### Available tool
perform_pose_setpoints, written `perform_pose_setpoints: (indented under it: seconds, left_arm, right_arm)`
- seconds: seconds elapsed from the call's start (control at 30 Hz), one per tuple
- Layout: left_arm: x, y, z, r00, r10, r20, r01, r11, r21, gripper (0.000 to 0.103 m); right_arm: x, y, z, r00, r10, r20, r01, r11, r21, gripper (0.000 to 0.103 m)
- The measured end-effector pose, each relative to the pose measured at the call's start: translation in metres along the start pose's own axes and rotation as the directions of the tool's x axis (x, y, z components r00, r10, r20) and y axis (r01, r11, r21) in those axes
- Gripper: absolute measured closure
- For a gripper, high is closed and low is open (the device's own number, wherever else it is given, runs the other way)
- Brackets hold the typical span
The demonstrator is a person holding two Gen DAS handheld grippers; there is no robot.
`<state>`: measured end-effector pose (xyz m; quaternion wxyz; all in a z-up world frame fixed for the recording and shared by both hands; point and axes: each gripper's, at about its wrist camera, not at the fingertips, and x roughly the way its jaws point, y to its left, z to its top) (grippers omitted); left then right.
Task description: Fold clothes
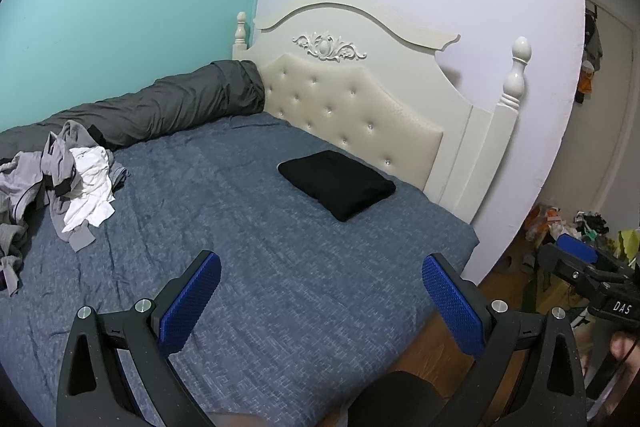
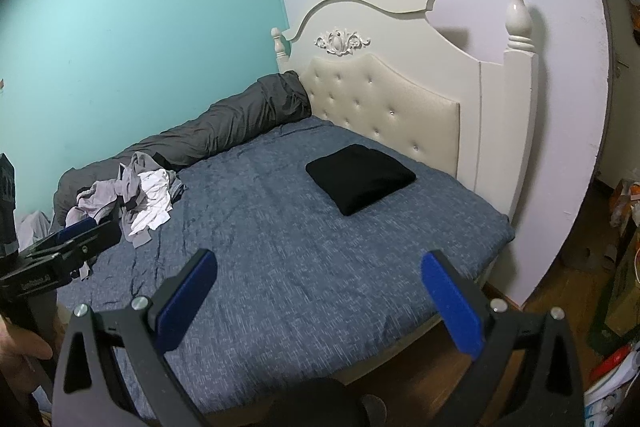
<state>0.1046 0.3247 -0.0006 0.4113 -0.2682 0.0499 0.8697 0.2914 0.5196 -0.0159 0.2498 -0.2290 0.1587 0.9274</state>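
A folded black garment lies on the blue bedspread near the headboard. A crumpled heap of grey and white clothes sits at the far left side of the bed. My left gripper hovers open above the near edge of the bed, nothing between its blue pads. My right gripper is likewise open and empty over the bed's near edge. Each gripper shows at the edge of the other's view: the right one, the left one.
A cream tufted headboard with posts stands at the back. A rolled dark grey duvet lies along the teal wall. Clutter covers the wooden floor at the right, beside the bed.
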Motion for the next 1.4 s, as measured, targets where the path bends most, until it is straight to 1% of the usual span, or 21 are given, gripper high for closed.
perform_pose_setpoints:
  seconds: [0.43, 0.7, 1.4]
  left_arm:
    - [-0.003, -0.005, -0.001, 1.000, -0.004, 0.001, 0.004, 1.000, 0.014, 0.000]
    - [-0.005, -0.006, -0.003, 1.000, -0.003, 0.010, 0.003, 1.000, 0.012, 0.000]
    - [-0.002, -0.005, -0.005, 1.000, -0.014, 0.005, 0.014, 1.000, 0.010, 0.000]
  right_arm:
    - [0.002, -0.001, -0.004, 1.000, -0.001, -0.008, 0.001, 1.000, 0.000, 0.001]
    - [0.006, -0.001, -0.009, 1.000, -0.001, -0.021, 0.001, 1.000, -0.008, 0.001]
    - [0.009, -0.003, -0.011, 1.000, -0.006, -0.027, 0.006, 1.000, -0.003, 0.001]
